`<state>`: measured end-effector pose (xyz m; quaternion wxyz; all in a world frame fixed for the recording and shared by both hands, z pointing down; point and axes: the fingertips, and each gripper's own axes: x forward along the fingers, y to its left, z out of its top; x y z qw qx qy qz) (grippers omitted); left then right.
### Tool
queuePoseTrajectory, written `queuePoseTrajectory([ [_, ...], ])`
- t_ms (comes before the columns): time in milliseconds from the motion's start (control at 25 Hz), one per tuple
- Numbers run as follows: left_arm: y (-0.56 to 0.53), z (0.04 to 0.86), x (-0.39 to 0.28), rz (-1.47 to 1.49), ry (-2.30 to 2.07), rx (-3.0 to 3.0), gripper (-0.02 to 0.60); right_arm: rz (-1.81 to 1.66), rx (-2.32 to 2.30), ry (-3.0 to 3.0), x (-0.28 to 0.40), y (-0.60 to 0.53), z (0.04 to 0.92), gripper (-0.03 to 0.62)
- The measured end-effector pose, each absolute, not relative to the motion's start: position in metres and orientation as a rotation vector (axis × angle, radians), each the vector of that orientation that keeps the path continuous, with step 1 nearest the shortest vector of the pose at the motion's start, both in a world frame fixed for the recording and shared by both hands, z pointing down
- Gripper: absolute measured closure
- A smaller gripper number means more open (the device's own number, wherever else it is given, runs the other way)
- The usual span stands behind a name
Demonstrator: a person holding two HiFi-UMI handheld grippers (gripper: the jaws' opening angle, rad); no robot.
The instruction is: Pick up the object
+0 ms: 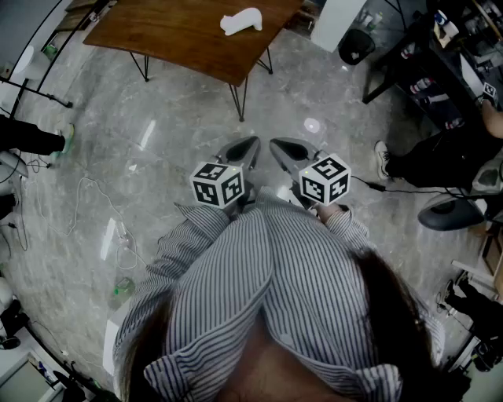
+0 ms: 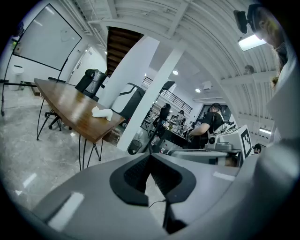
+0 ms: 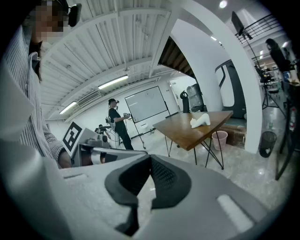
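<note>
White object (image 1: 241, 21) on table (image 1: 157, 35), long axis left-right; left tool (image 1: 251, 146), right tool (image 1: 280, 147) clenched empty.

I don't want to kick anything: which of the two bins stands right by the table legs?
The pink bin, seen just behind the legs of the wooden table. The dark bin stands well clear of the table.

Dim fisheye views, ceiling strip light (image 2: 251, 42) glare, pale reflections on floor (image 1: 181, 110), black corners.

A wooden table (image 1: 157, 31) stands on the grey floor (image 1: 118, 141), a black bin (image 1: 356, 47) near it.
</note>
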<state>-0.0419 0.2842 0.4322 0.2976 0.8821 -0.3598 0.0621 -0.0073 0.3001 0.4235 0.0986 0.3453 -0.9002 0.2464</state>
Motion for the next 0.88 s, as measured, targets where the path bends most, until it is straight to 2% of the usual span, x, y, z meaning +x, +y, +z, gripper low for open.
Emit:
queuePoseTrajectory([
  [880, 0.271, 0.429, -0.032, 0.109, -0.927, 2.342, 0.580, 0.783, 1.047, -2.664, 0.005, 0.285, 0.425, 0.592],
])
